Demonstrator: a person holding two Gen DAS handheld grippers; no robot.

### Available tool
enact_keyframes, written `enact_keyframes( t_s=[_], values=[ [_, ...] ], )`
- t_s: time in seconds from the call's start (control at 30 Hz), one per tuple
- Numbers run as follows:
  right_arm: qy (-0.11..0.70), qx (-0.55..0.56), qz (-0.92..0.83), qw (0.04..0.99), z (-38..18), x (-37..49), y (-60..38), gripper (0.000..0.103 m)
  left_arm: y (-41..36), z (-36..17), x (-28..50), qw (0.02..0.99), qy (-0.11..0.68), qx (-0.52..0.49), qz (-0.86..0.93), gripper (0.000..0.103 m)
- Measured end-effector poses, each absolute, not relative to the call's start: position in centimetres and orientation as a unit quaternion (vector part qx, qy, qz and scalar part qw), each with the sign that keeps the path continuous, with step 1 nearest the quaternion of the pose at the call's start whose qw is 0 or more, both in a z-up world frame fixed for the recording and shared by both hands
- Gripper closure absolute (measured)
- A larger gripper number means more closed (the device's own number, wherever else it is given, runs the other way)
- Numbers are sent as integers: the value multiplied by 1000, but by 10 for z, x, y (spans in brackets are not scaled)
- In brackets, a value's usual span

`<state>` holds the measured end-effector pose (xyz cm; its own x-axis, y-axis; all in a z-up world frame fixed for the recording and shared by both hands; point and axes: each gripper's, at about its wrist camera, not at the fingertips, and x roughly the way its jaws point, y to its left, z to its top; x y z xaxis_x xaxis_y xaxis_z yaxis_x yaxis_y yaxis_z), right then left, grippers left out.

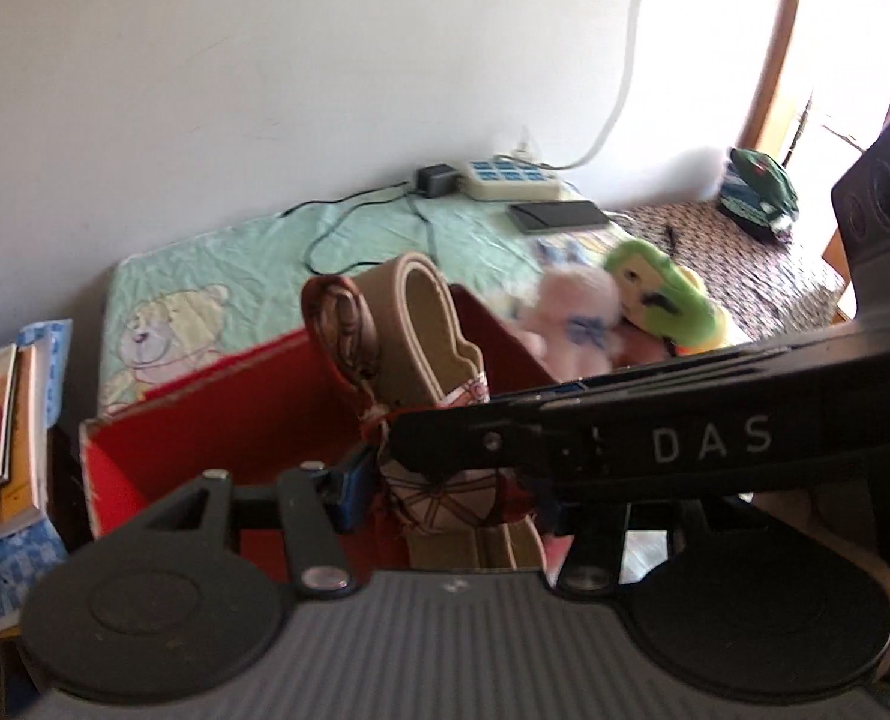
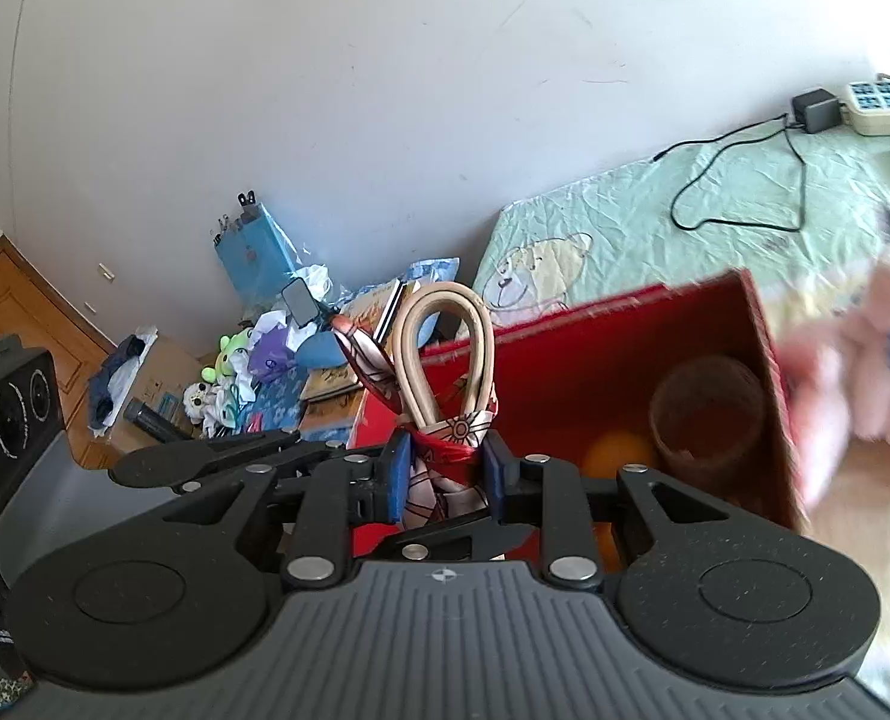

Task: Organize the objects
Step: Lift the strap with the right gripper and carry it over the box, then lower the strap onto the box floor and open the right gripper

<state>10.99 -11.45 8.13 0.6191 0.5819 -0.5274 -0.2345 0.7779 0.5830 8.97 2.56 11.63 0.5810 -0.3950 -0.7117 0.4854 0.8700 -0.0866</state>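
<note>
Clearly, the right gripper (image 2: 441,474) is seen clamped on a patterned scarf (image 2: 445,456) tied round a looped beige handle (image 2: 445,348), the blue pads (image 2: 398,477) being pressed against the cloth from both sides. No earlier view is given. The left gripper (image 1: 445,480) is held about half open around the same bundle; one blue pad (image 1: 351,489) is seen just left of the scarf (image 1: 445,498), while the other side is hidden behind the crossing right tool, so contact cannot be told. The handle (image 1: 426,324) is held upright over the near edge of a red box (image 2: 625,360), in which a brown cup (image 2: 709,414) and an orange ball (image 2: 619,456) are seen. Beyond the box, a pink plush toy (image 1: 571,312) and a green plush toy (image 1: 667,300) are found on a bed (image 1: 234,258), blurred. Far on the bed lie a power strip (image 1: 508,177), a black charger (image 1: 438,180) and a phone (image 1: 559,216). Books (image 1: 0,438) are stacked at the left
</note>
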Motion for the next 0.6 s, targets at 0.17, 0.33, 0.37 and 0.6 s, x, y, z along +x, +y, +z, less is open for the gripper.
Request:
enact_keyframes(
  t_s=[0.17,0.33,0.37,0.6],
  values=[
    [398,230,225,859,66,142,-94,76,45,99,129,881,411,39,-233,49],
    [443,220,212,843,38,165,-80,77,58,64,161,861,456,23,-223,50],
    [455,220,209,837,33,169,-78,77,59,57,165,857,465,24,-222,50],
    [527,206,190,802,-3,186,-66,77,59,9,189,815,539,30,-210,50]
  ],
)
